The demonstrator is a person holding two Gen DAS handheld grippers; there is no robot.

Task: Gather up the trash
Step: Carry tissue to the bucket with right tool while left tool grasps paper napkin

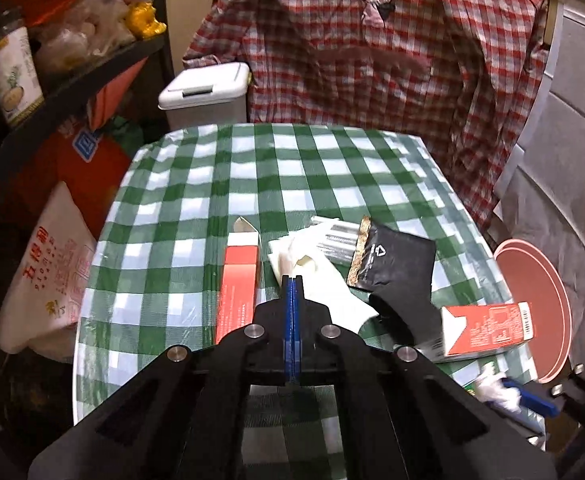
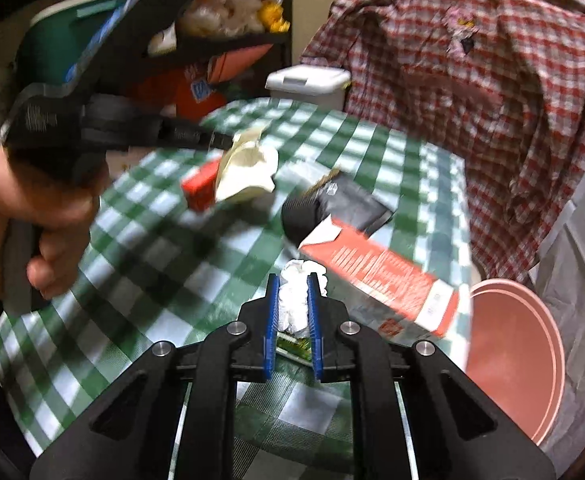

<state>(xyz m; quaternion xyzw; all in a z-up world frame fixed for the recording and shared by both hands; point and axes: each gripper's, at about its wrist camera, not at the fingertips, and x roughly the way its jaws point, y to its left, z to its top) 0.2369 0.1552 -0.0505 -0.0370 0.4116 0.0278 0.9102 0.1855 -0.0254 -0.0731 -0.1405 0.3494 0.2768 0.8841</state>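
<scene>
On the green checked tablecloth (image 1: 220, 184) lies a pile of trash. My left gripper (image 1: 292, 280) is shut on a cream paper wrapper (image 1: 320, 276); in the right wrist view that wrapper (image 2: 248, 168) hangs crumpled from the left gripper (image 2: 224, 142), above the table. My right gripper (image 2: 294, 296) is shut on a white crumpled tissue (image 2: 298, 300), also seen at the lower right of the left wrist view as the tissue (image 1: 496, 392). On the cloth lie a red carton (image 1: 240, 292), a second red carton (image 1: 488, 330), a black pouch (image 1: 396, 264) and silver foil (image 1: 336, 236).
A white lidded bin (image 1: 208, 92) stands behind the table's far edge. A plaid shirt (image 1: 372, 60) hangs at the back. A dark shelf (image 1: 92, 76) with bottles and bags crowds the left, with a white plastic bag (image 1: 48, 272) below. A round red stool (image 1: 540, 312) sits to the right.
</scene>
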